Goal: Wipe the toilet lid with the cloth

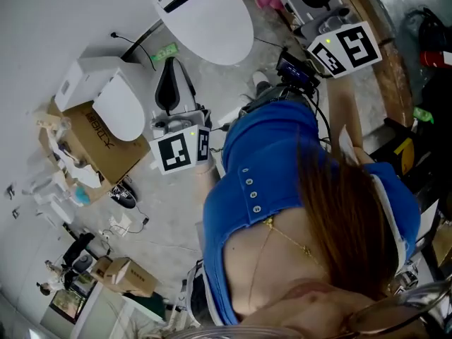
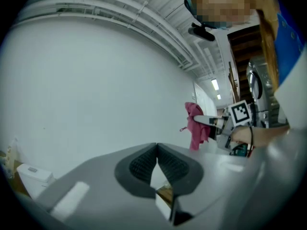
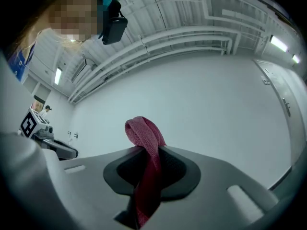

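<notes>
Right tongs (image 3: 151,161): pinching cloth (image 3: 142,131). Left tongs (image 2: 157,150): pressed together, empty. Step: approach, seemingly; next, lower your cloth flat onto toilet lid (image 1: 212,23).

Pink cloth (image 3: 145,140) clamped, dangling, white toilet lid (image 1: 212,21)

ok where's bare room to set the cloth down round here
the toilet lid is bare across its top. a patch of grey floor lies open between the cardboard box and the person's blue top. crowded: around the box, with cables and small clutter.
</notes>
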The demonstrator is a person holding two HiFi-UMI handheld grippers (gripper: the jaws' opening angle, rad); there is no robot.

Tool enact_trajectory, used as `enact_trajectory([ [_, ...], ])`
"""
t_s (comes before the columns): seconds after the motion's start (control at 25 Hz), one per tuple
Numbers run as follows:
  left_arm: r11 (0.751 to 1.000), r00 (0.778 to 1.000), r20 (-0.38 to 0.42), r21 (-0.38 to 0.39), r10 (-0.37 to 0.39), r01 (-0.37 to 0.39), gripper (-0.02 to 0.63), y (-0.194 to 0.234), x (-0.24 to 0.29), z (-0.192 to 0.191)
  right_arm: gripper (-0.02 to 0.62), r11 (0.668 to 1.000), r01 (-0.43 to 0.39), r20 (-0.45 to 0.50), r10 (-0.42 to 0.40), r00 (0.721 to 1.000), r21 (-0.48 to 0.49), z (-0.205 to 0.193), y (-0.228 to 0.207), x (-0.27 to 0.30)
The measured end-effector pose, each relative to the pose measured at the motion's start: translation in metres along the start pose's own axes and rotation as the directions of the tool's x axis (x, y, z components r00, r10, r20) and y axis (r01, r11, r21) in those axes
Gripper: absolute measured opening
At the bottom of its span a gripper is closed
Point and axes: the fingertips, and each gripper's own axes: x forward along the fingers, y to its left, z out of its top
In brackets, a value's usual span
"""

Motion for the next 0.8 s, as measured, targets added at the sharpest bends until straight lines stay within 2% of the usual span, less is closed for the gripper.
enact_trajectory([
  [0.12, 1.0, 0.999, 0.01, 0.005, 0.03, -0.03, 0.003, -0.012, 0.011, 0.002, 0.071, 0.998, -0.067, 0.024, 0.067, 0.997, 0.006, 0.002, 0.002, 0.011],
  [0.28, 0.998, 0.998, 0.033, 0.011, 0.056, -0.057, 0.003, -0.026, 0.026, 0.002, 0.071, 0.989, -0.144, -0.015, 0.144, 0.989, 0.03, -0.019, 0.013, 0.01],
  [0.44, 0.999, 0.998, 0.054, 0.013, 0.044, -0.045, 0.003, -0.038, 0.033, 0.006, 0.071, 0.986, -0.161, -0.077, 0.165, 0.983, 0.051, -0.041, 0.025, 0.006],
  [0.8, 0.999, 0.999, 0.039, 0.033, 0.025, -0.026, 0.002, -0.057, 0.048, 0.0, 0.071, 0.975, -0.22, -0.128, 0.221, 0.967, 0.019, -0.055, 0.047, 0.002],
])
